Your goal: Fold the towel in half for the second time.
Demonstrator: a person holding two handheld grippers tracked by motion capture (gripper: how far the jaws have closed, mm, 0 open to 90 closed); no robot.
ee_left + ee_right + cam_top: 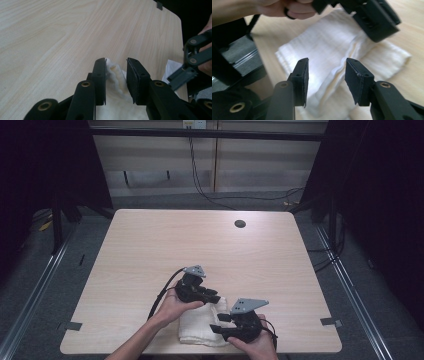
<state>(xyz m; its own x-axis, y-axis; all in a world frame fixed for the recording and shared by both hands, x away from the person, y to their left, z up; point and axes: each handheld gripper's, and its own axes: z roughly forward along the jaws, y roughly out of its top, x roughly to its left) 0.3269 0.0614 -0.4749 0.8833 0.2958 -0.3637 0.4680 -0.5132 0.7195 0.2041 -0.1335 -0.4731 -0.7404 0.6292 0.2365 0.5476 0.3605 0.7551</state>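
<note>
1. As I look down from the high view, a folded white towel [202, 325] lies flat on the bench [150, 250], close to the near edge, between the person's two hands.
2. My left hand-held gripper [212, 297] sits over the towel's far left corner, pointing toward the right side of the bench.
3. In the left gripper view, that left hand-held gripper [116, 62] has its jaws parted. A bunched ridge of towel [116, 75] stands up in the gap, against the left pad and clear of the right one, so nothing is clamped.
4. My right hand-held gripper [216, 327] rests at the towel's near right edge, pointing left across the cloth.
5. In the right gripper view, the right hand-held gripper [327, 67] stands wide open above the towel [329, 50]. A fold line of the cloth runs below the gap, and neither pad presses on it.
6. The same view shows the left hand-held gripper at the top, low over the far end of the towel.
7. A small dark round hole [240, 224] sits in the bench near its far edge, well apart from the towel.
</note>
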